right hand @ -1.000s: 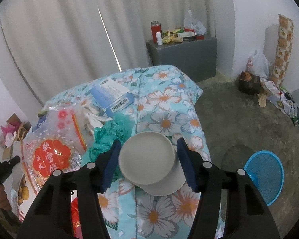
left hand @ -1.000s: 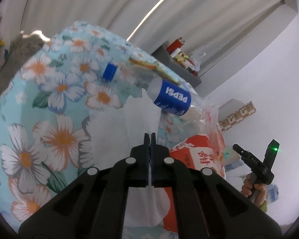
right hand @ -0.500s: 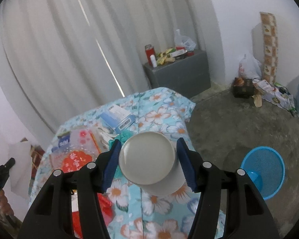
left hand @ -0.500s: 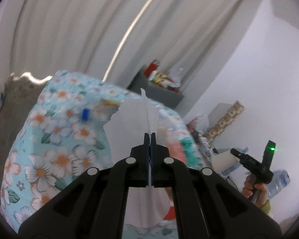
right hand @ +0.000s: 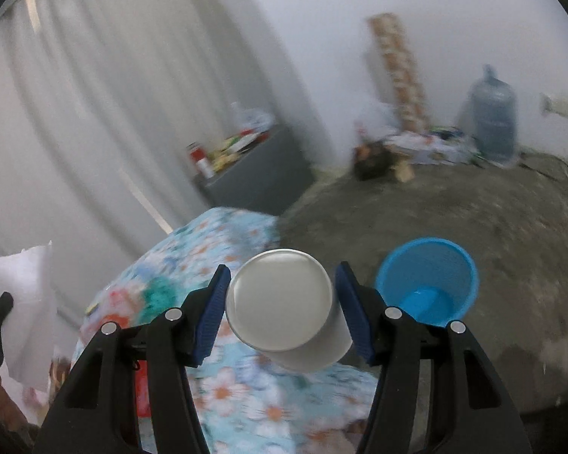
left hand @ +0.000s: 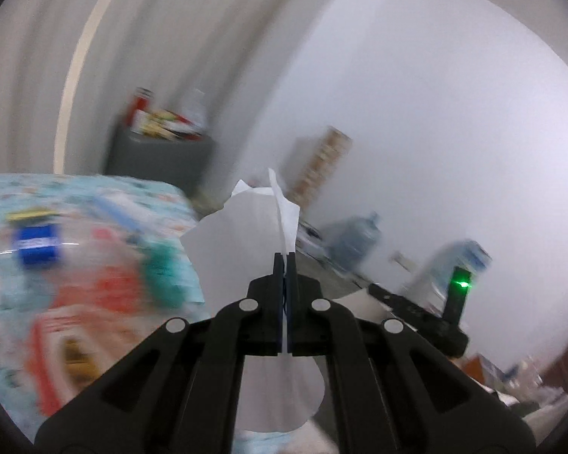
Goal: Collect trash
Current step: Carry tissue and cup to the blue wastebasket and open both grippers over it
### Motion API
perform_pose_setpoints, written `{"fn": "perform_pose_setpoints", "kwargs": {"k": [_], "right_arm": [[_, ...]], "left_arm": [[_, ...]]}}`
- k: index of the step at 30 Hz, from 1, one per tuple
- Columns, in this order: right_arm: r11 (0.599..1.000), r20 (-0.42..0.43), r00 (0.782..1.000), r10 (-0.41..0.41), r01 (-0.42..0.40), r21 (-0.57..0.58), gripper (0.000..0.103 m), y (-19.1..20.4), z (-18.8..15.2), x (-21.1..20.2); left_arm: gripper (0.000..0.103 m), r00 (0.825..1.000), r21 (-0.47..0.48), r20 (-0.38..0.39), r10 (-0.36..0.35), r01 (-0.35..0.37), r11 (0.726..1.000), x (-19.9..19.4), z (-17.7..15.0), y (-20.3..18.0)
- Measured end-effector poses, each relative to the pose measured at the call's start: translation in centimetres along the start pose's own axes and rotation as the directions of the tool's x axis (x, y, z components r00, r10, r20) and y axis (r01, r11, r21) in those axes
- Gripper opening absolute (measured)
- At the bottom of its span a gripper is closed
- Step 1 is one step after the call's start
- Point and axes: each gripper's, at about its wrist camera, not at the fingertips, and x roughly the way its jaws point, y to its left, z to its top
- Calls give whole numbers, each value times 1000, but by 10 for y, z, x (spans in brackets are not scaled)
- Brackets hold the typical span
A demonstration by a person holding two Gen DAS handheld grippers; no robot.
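My left gripper (left hand: 284, 261) is shut on a white sheet of paper (left hand: 242, 242), held in the air beside the table; the sheet also shows at the left of the right wrist view (right hand: 30, 302). My right gripper (right hand: 284, 299) is shut on a white paper cup (right hand: 284, 314), bottom toward the camera, held above the table's edge. A blue mesh bin (right hand: 428, 283) stands on the floor just right of the cup. Blurred trash lies on the floral tablecloth (left hand: 94, 196): a Pepsi bottle (left hand: 38, 246) and red-and-white wrappers (left hand: 94, 302).
A grey cabinet (right hand: 261, 170) with clutter stands by the curtain. A large water jug (right hand: 492, 121), a patterned box (right hand: 397, 72) and floor clutter line the far wall. The right gripper's body (left hand: 428, 317) with a green light shows in the left wrist view.
Both grippers have swung right, away from the table toward the floor. The blue bin is now larger and close beside the cup. The paper and cup stay gripped.
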Motion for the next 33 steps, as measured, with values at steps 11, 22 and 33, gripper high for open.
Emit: {"fn": "perform_pose_setpoints", "kwargs": {"k": [11, 22, 33], "right_arm": [[947, 58, 988, -145, 122, 296, 56, -134, 7, 7], [838, -52, 989, -142, 148, 525, 56, -269, 4, 114], [791, -226, 968, -111, 224, 570, 71, -340, -17, 237]], "left_arm": [[0, 952, 37, -294, -81, 96, 995, 239, -4, -79], [0, 809, 48, -588, 10, 22, 999, 489, -68, -102], [54, 741, 119, -655, 147, -91, 989, 600, -113, -86]]}}
